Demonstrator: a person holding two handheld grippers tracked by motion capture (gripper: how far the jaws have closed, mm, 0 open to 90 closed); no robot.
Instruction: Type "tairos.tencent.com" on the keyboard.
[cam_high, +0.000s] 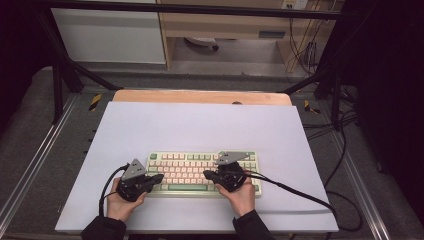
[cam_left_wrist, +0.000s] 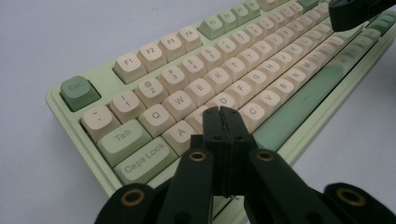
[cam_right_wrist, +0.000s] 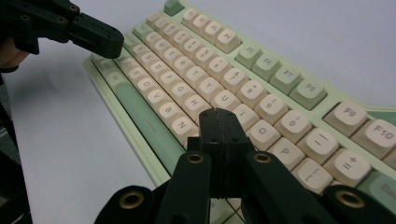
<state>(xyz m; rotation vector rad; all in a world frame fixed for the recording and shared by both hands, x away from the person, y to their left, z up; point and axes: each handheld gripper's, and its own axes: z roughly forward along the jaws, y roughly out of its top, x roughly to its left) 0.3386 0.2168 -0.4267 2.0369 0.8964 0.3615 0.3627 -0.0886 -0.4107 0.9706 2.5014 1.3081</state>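
I see the green-and-cream mechanical keyboard (cam_high: 202, 172) lying flat at the near middle of the white surface (cam_high: 200, 125). My left gripper (cam_left_wrist: 221, 112) has its fingers closed together, empty, over the home-row keys near S and D. My right gripper (cam_right_wrist: 218, 114) is likewise closed and empty, above the J–K keys.

We hold the left gripper (cam_high: 159, 178) over the keyboard's (cam_high: 200, 172) left end and the right gripper (cam_high: 207, 174) over its right half, tips pointing toward each other with pink keys between them. Both sets of jaws are pressed together, gripping nothing. The keyboard lies on a white sheet (cam_high: 200, 127) beneath both grippers.
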